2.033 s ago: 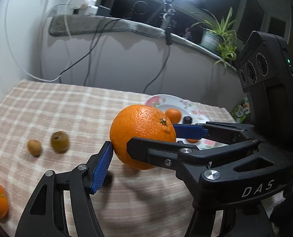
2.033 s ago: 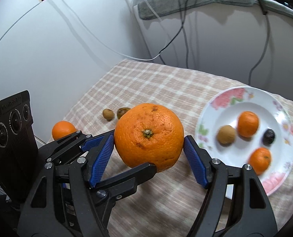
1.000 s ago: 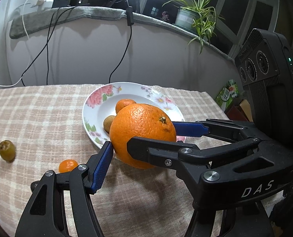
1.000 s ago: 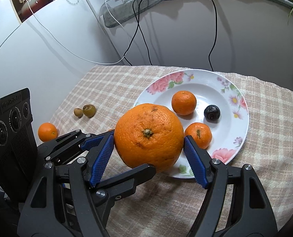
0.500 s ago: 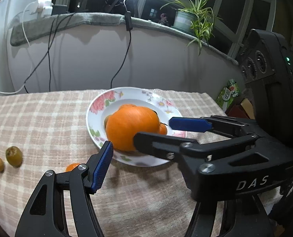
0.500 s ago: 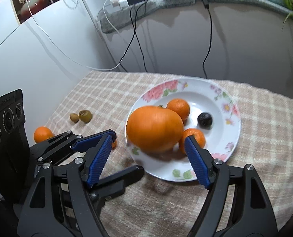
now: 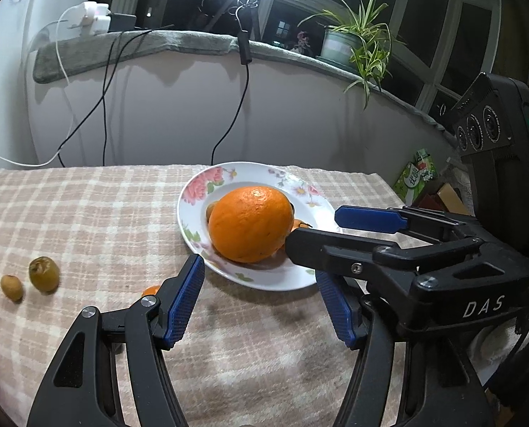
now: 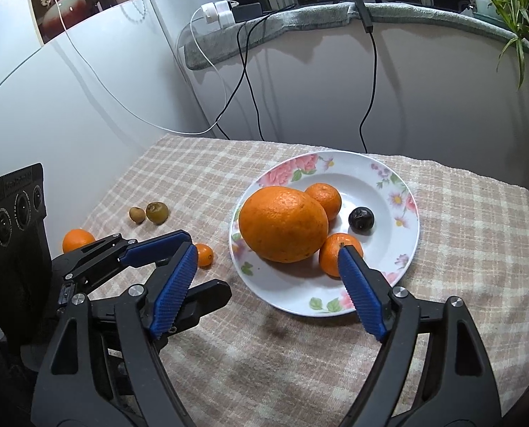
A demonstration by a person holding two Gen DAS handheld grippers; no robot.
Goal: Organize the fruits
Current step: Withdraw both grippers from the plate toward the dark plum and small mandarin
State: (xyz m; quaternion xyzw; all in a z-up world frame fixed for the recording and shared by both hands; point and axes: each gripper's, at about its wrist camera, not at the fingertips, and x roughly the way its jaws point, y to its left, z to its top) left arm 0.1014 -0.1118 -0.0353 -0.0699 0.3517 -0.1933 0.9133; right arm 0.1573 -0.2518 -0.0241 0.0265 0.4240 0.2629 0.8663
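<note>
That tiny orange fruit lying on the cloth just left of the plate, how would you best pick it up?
Grip the tiny orange fruit across its round middle, coming from above. It lies alone on the checked cloth, clear of the plate rim, so fingers probably fit either side.

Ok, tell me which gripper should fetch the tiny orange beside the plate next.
Probably left: the left gripper is open and empty, with the tiny orange just beyond its fingertips; the right gripper hangs by the plate.

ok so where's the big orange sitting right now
In the right wrist view the big orange sits on the left part of the floral plate, touching two small tangerines, one behind it and one to its right.
</note>
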